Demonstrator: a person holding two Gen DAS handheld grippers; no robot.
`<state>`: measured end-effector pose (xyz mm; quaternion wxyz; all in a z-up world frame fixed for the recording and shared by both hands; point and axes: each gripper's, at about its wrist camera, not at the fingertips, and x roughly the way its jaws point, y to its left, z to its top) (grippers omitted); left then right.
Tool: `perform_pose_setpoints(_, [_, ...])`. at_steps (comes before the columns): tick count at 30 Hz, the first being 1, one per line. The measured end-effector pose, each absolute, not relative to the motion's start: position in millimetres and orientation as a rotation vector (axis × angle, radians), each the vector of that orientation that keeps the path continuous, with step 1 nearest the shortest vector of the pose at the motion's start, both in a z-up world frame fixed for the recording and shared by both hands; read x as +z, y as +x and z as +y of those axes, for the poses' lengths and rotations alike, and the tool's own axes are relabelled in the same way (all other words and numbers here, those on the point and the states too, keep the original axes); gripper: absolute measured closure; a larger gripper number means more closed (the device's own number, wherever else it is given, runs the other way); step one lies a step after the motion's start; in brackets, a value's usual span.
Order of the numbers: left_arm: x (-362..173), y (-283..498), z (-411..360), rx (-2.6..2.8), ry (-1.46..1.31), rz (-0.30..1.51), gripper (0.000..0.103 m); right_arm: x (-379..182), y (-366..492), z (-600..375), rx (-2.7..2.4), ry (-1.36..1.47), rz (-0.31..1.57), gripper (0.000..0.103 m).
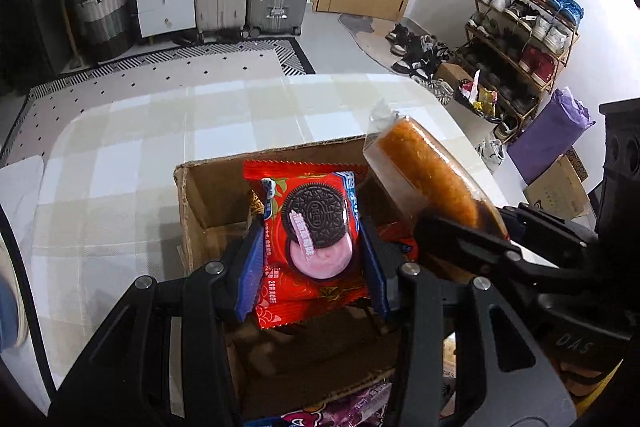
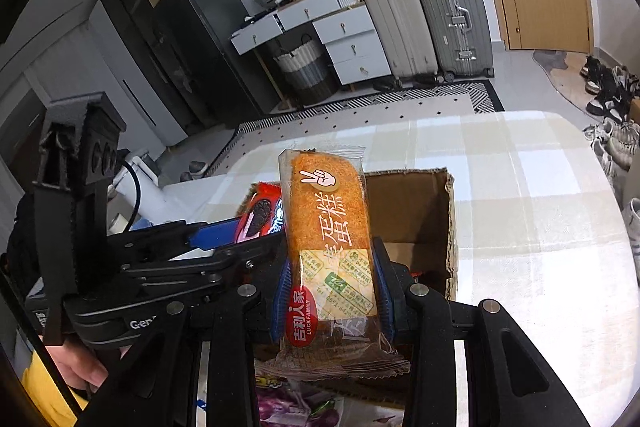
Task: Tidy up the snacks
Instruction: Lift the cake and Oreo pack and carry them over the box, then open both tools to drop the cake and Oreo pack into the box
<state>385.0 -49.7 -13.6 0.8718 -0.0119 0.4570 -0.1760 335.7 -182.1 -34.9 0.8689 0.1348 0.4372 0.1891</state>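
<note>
Left claw (image 1: 314, 247): its two blue fingers are squeezed on the sides of the red shiny Oreo cookie packet (image 1: 310, 243). It holds the packet up over the box.

Right claw (image 2: 330, 291): its two blue fingers are squeezed on the long orange sponge cake in a clear wrapper (image 2: 330, 227). The cake stands up tall between the fingers.

Red cookie packet: it faces the left camera, with a black cookie and pink cream drawn on it. From the right camera only a bit of it shows, to the left of the cake (image 2: 262, 215).

Orange cake: from the left camera it sits to the right of the red packet, tilted, above the right side of the box (image 1: 428, 171). The two snacks are near each other. I cannot tell if they touch.

Brown cardboard box (image 1: 200, 195): it is open on top and sits on the surface with the pale checked cloth (image 1: 140, 147). Both snacks hang above it. More snack packs lie inside, low down, but they are hard to make out.

Purple snack bag (image 2: 296, 407): it lies at the near edge, just under the claws.
</note>
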Motion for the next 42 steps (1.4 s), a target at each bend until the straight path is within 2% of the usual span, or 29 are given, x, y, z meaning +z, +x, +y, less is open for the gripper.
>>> perform_pose_setpoints(5, [-31.5,383.9,-49.2,-0.375,-0.015,0.975,0.062,-41.8,338.8,-181.0,0.398,0.283,0.926,0.067])
perform_pose_setpoints(15, [-34.8,376.4,-42.6,-0.361,-0.016,0.980,0.060,-53.3,342.6,-180.9,0.381,0.266,0.977,0.067])
perform_pose_setpoints(21, [-29.9,367.3,-40.0,-0.344,-0.011,0.983,0.053,-51.8,338.5,-176.1,0.373,0.249,0.990,0.066])
perform_pose_setpoints(23, [-29.1,364.9,-37.8,-0.331,-0.009,0.985,0.047,-51.4,338.0,-177.0,0.365,0.245,0.992,0.064])
perform_pose_setpoints(28, [-24.4,355.8,-32.0,-0.317,-0.017,0.982,0.041,-47.1,332.0,-180.9,0.357,0.241,0.977,0.059])
perform_pose_setpoints(42, [21.6,266.6,-28.5,-0.319,-0.022,0.871,0.032,0.2,265.3,-197.4,0.360,0.297,0.858,0.056])
